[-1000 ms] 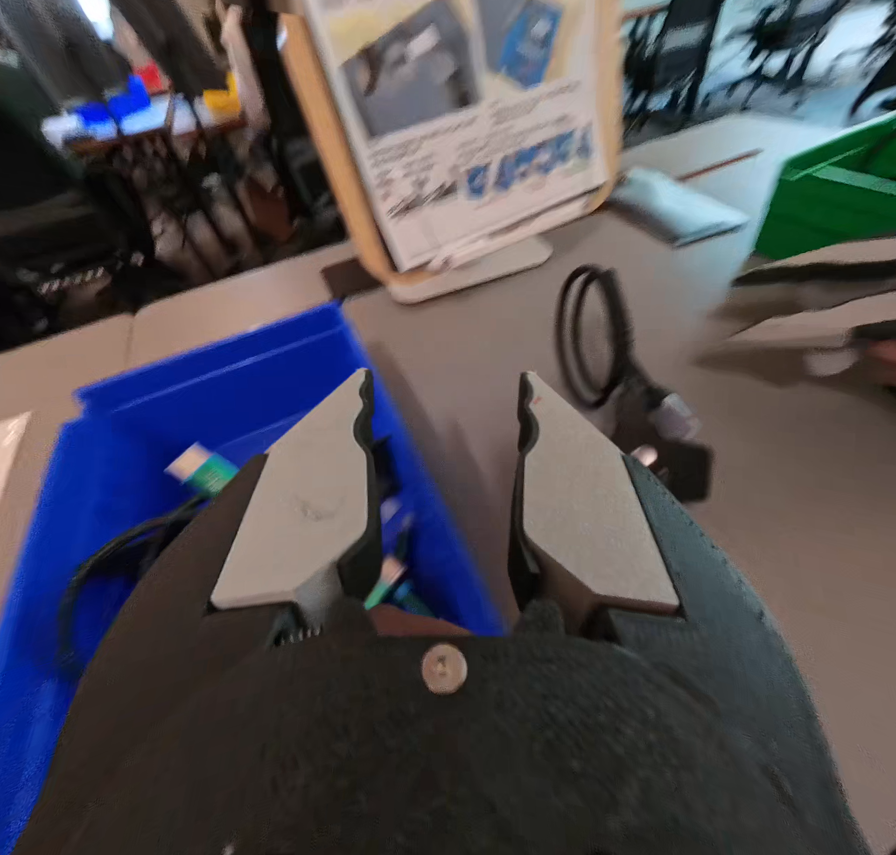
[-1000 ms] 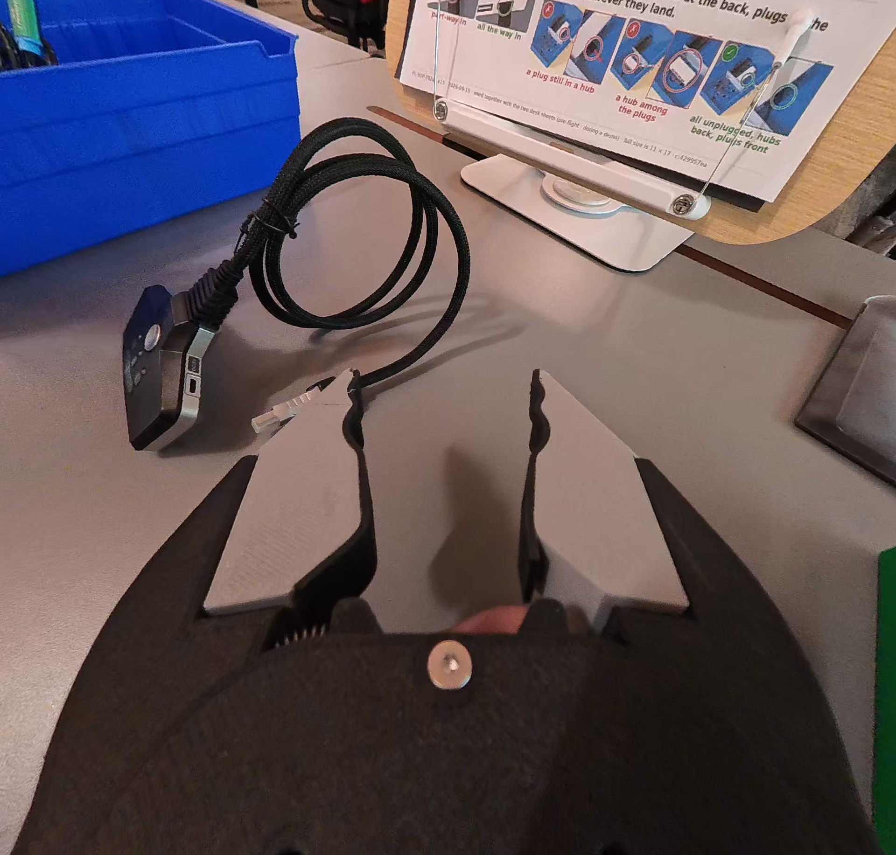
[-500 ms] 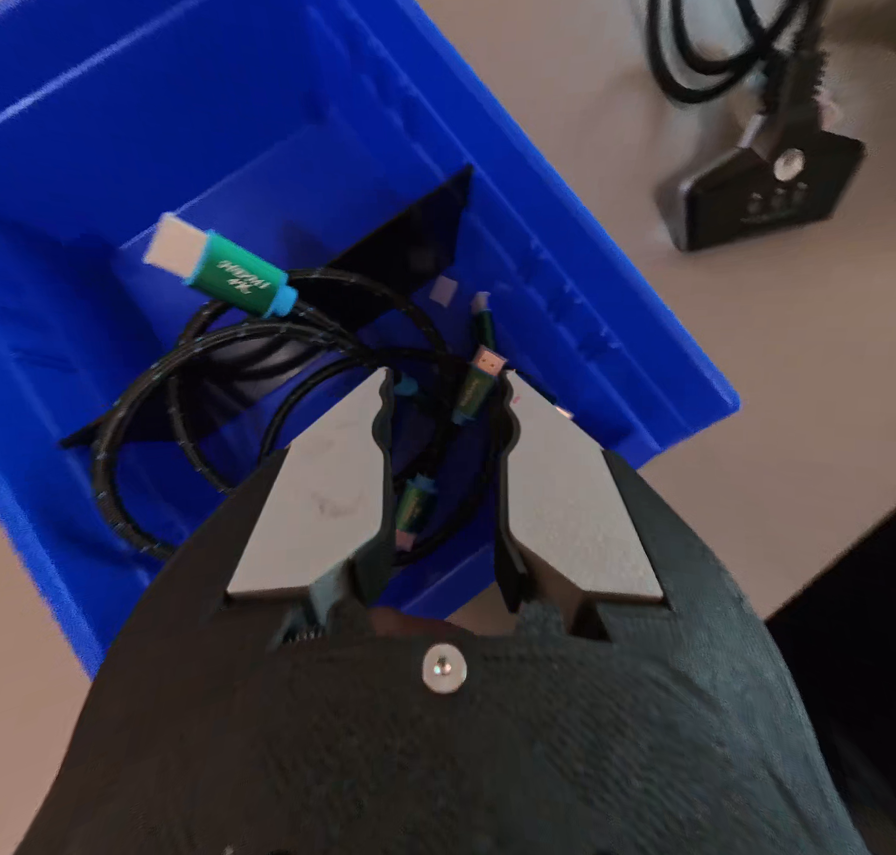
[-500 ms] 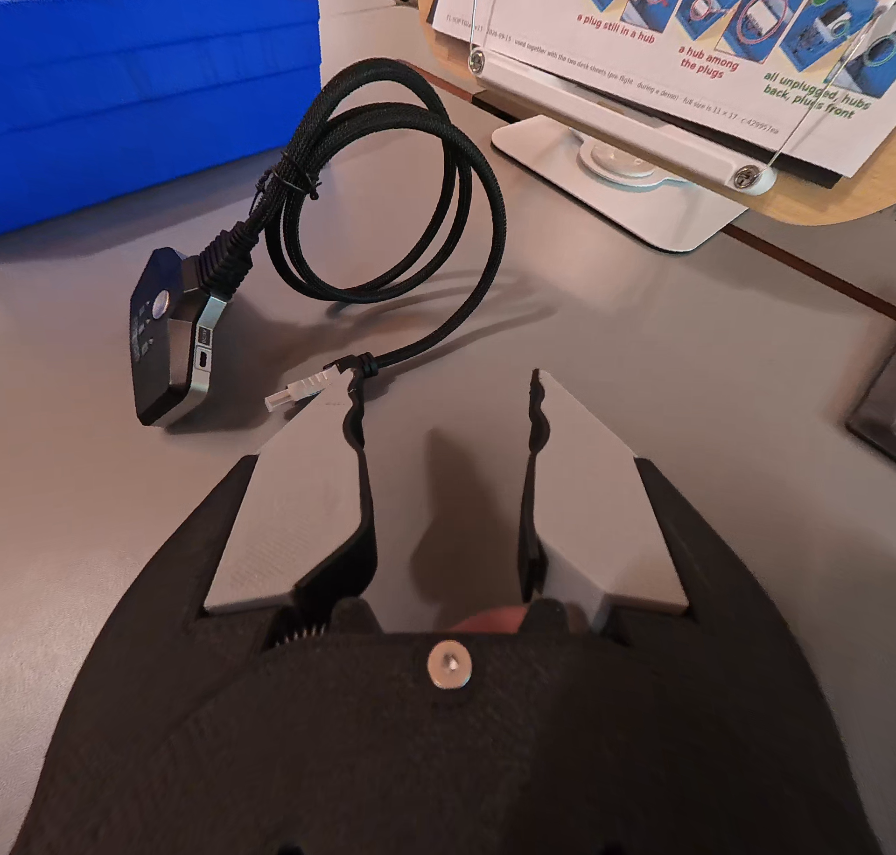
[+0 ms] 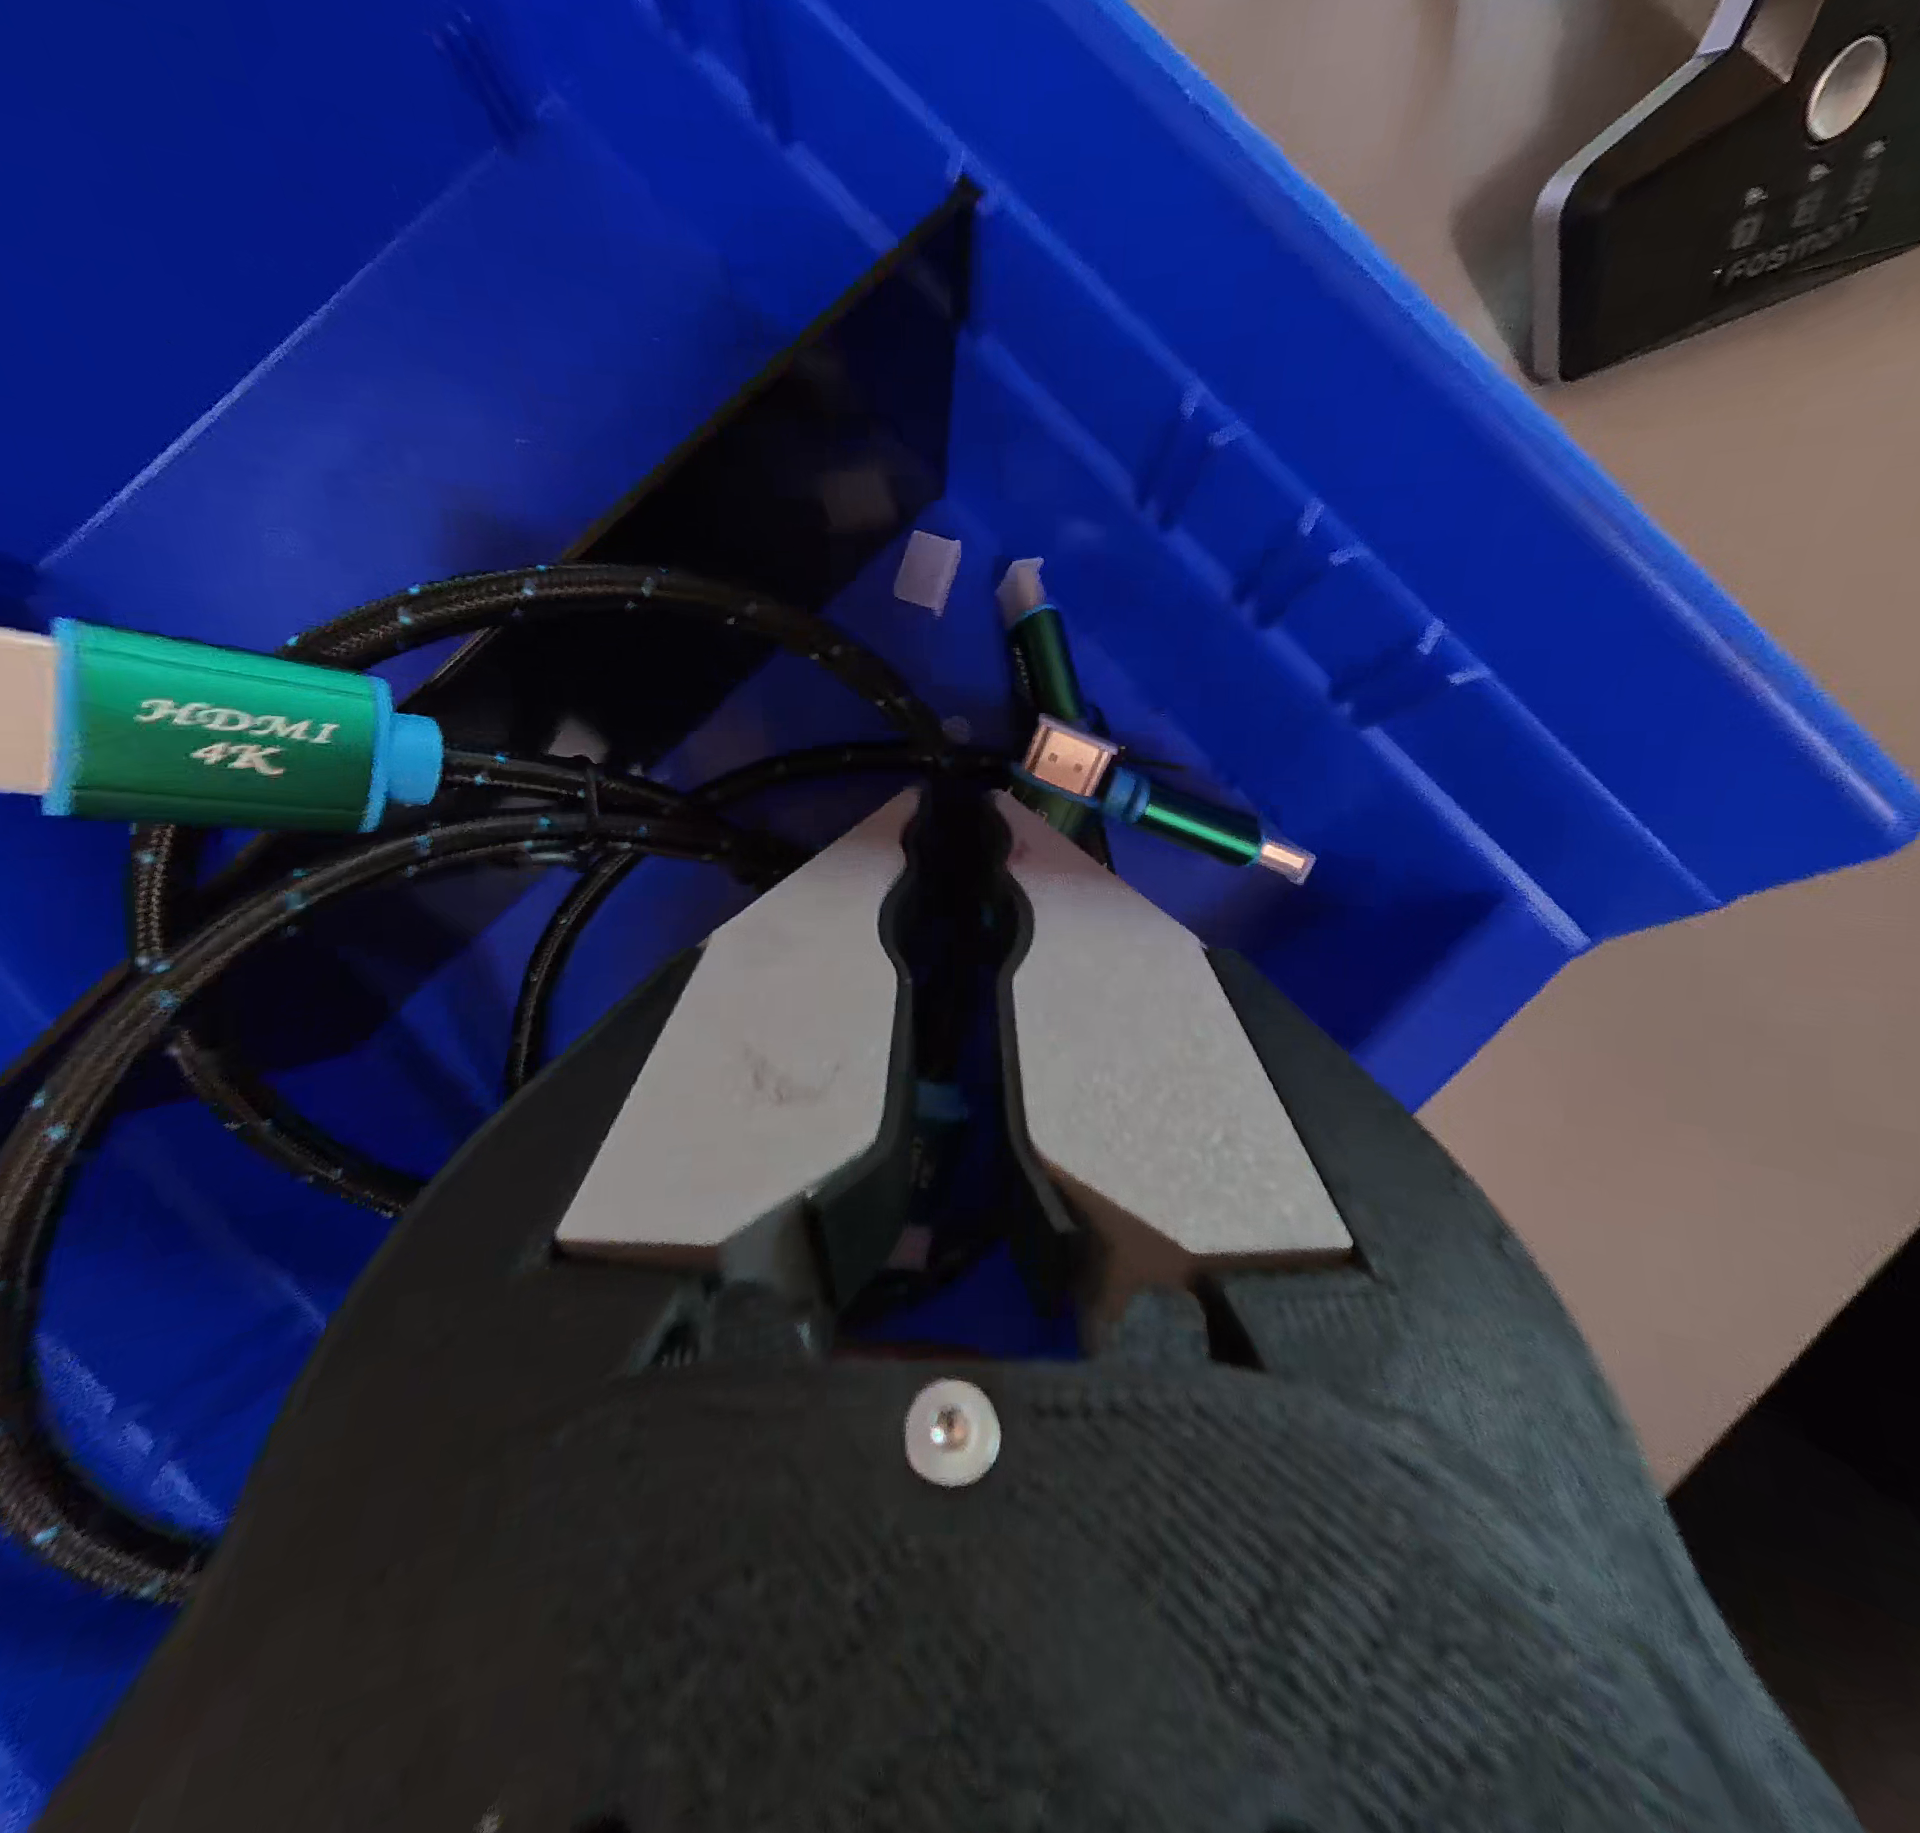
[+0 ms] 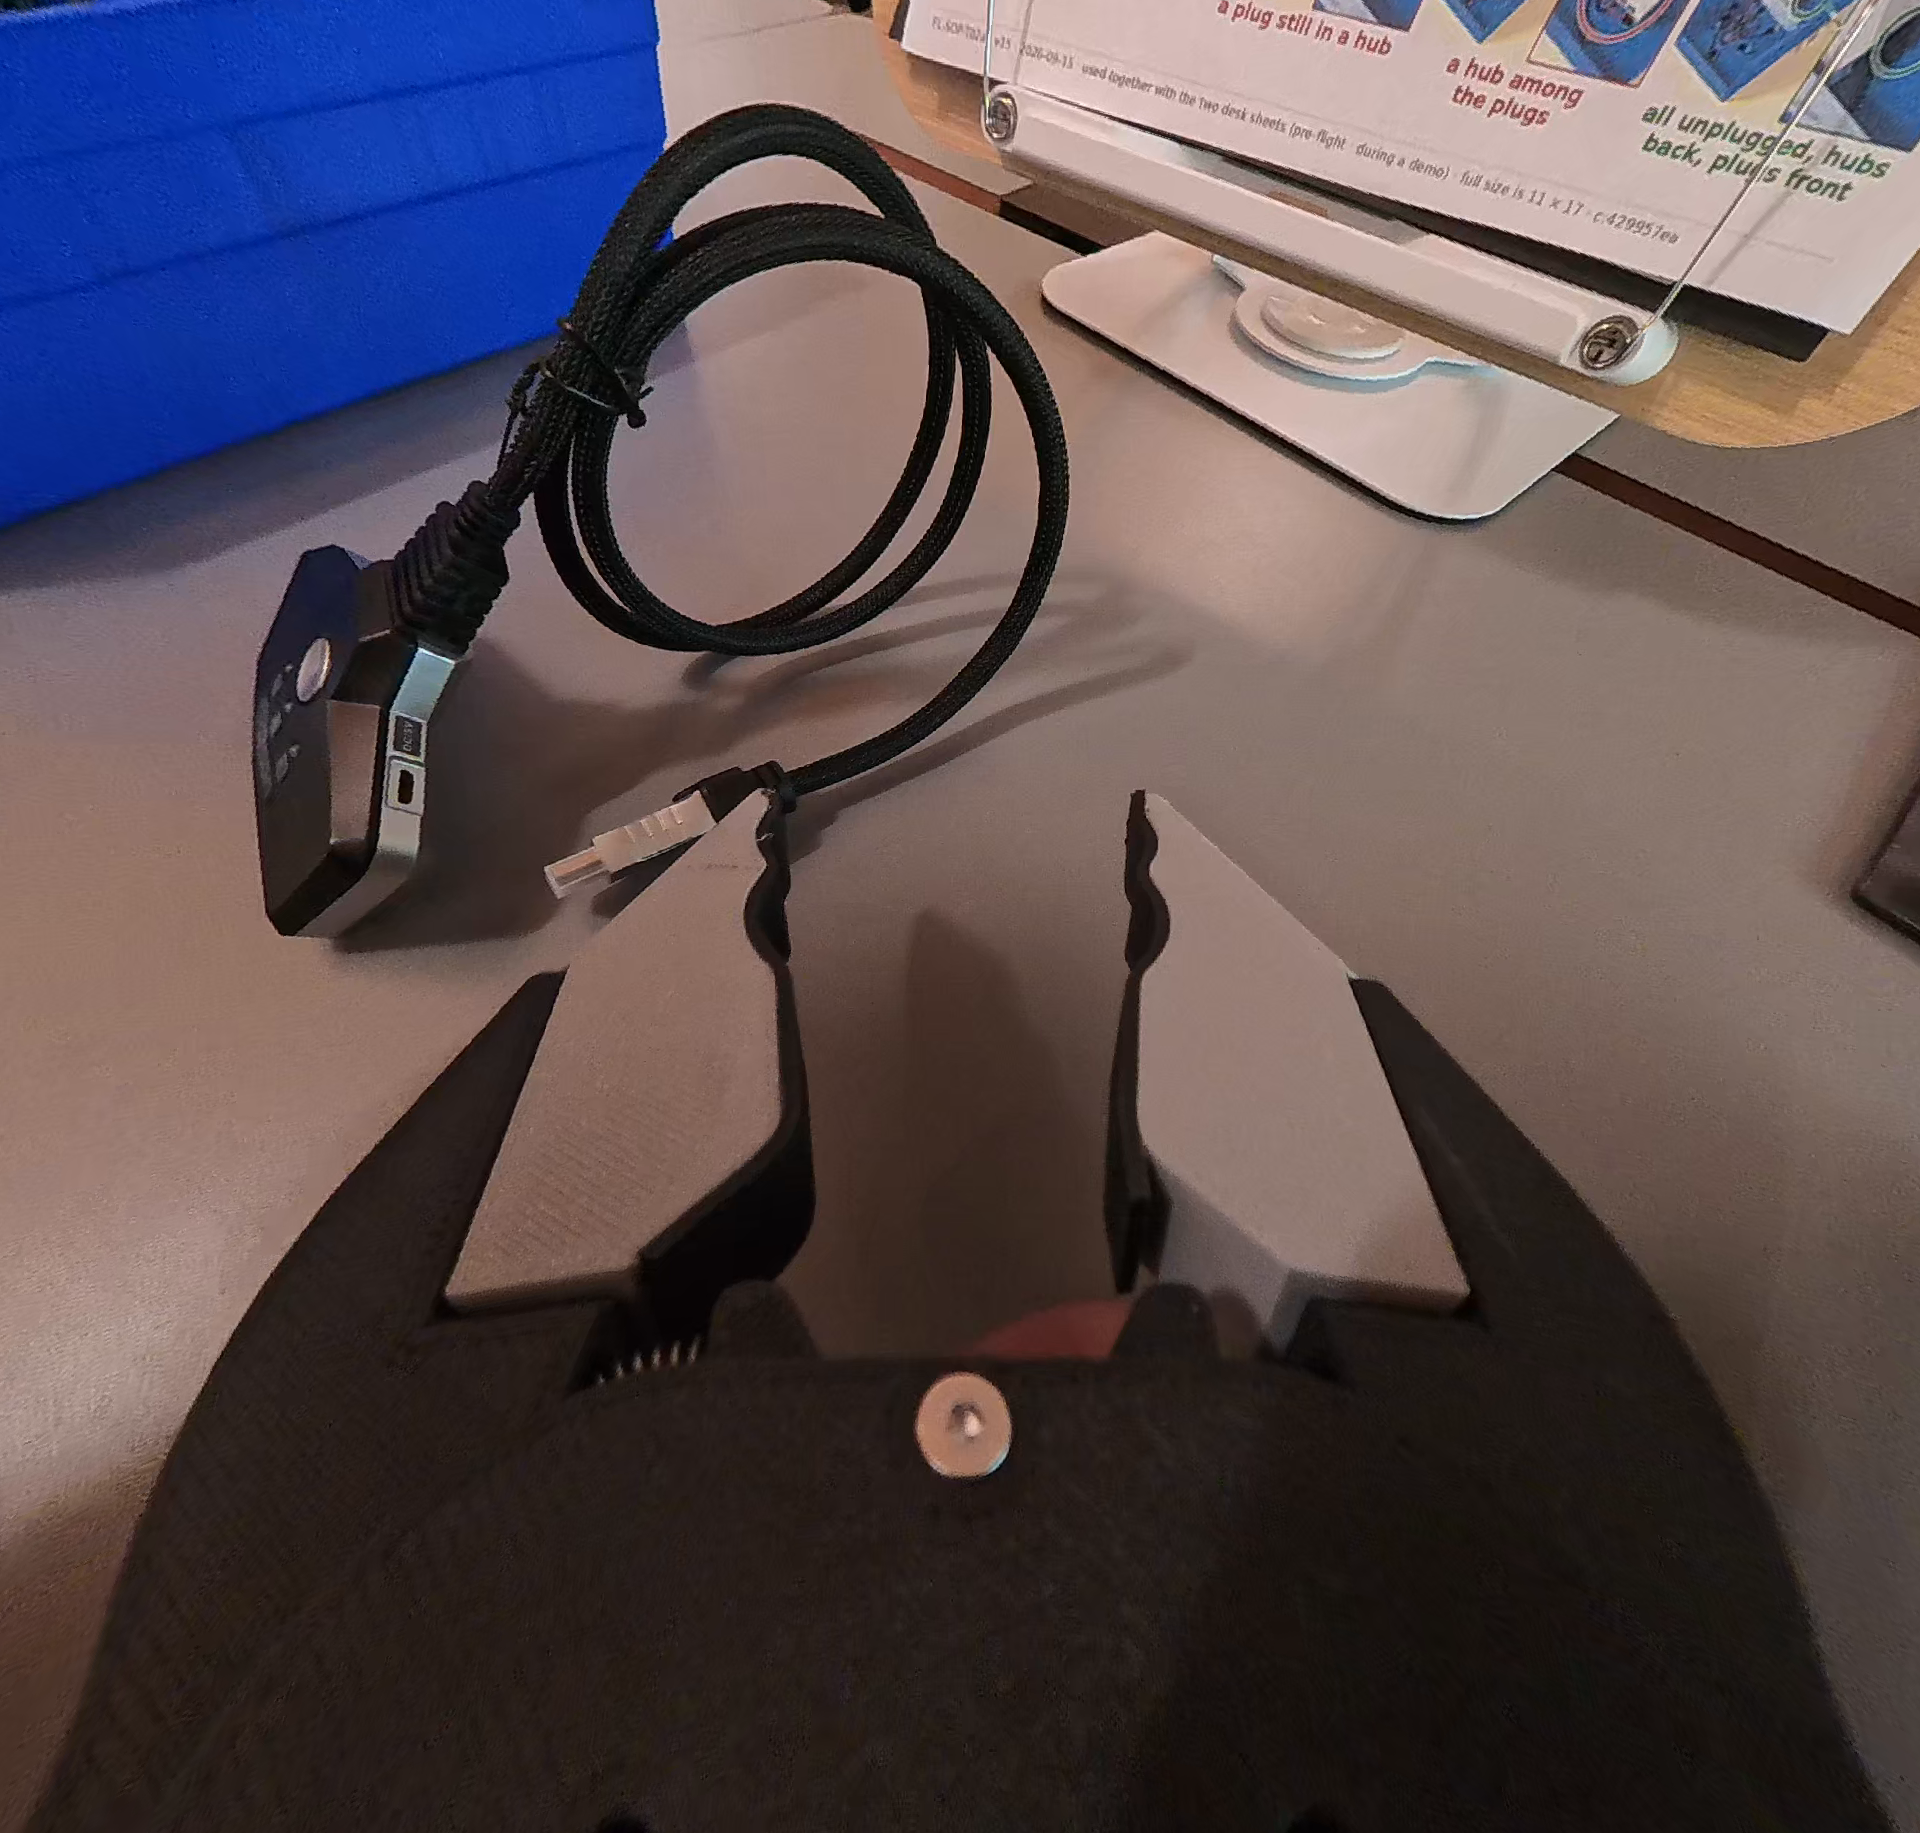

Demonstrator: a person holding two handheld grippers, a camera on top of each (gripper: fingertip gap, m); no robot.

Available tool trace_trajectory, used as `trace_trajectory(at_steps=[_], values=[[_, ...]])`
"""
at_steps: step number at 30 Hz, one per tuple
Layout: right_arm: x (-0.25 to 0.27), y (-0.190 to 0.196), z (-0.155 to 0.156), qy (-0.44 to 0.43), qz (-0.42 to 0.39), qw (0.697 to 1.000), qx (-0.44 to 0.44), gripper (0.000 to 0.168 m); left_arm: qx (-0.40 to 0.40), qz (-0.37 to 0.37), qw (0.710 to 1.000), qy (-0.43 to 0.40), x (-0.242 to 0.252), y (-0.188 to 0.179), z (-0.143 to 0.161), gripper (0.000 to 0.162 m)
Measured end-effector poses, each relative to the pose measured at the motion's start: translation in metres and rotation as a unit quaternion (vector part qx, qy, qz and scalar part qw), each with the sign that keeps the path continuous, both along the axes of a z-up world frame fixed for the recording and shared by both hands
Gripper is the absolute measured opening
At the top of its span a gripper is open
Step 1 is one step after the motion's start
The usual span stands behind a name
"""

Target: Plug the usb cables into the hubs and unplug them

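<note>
Left tongs (image 5: 958,817) nearly closed around black braided cable (image 5: 499,838) inside blue bin (image 5: 1299,349), green plugs beside tips. Right tongs (image 6: 956,827) spread wide, empty, over grey worktop (image 6: 1351,744); left tip just beside white connector (image 6: 634,843) of hub (image 6: 343,775) cable.

One blue bin (image 5: 1299,349) shows in both views, with one black divider (image 5: 790,495) standing inside it. In the bin lie braided black cables (image 5: 343,910) whose number cannot be told, and four green plugs: one large plug (image 5: 223,723) and three small plugs (image 5: 1184,819). On the one grey worktop (image 6: 1351,744) lie one dark hub (image 6: 332,765) with one coiled black cord (image 6: 831,412) ending in one white plug (image 6: 634,838). One stand (image 6: 1320,370) carries one printed sheet (image 6: 1455,48). Two hand-held grippers show, the left hand-held gripper (image 5: 958,827) and the right hand-held gripper (image 6: 956,827).
</note>
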State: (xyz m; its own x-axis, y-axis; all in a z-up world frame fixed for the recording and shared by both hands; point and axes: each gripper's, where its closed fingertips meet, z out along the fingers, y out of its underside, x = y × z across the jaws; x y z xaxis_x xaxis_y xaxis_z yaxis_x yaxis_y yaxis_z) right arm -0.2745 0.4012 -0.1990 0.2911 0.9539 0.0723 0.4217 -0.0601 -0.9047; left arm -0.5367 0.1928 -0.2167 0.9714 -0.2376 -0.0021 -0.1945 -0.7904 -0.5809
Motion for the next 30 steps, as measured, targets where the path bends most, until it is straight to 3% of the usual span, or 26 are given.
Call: trace_trajectory(at_steps=[17, 20, 30], values=[[-0.002, -0.007, 0.004, 0.002, 0.009, 1.0, 0.016, 0.063, 0.243, 0.073, 0.967, 0.013, -0.025, -0.022, 0.127, 0.006], [-0.002, -0.008, 0.007, 0.004, 0.009, 1.0, 0.021, 0.063, 0.234, 0.078, 0.969, 0.024, -0.025, -0.019, 0.122, 0.005], [0.0, -0.006, 0.007, 0.001, 0.005, 1.0, 0.027, 0.063, 0.141, 0.089, 0.985, 0.053, -0.032, 0.007, 0.061, 0.006]])
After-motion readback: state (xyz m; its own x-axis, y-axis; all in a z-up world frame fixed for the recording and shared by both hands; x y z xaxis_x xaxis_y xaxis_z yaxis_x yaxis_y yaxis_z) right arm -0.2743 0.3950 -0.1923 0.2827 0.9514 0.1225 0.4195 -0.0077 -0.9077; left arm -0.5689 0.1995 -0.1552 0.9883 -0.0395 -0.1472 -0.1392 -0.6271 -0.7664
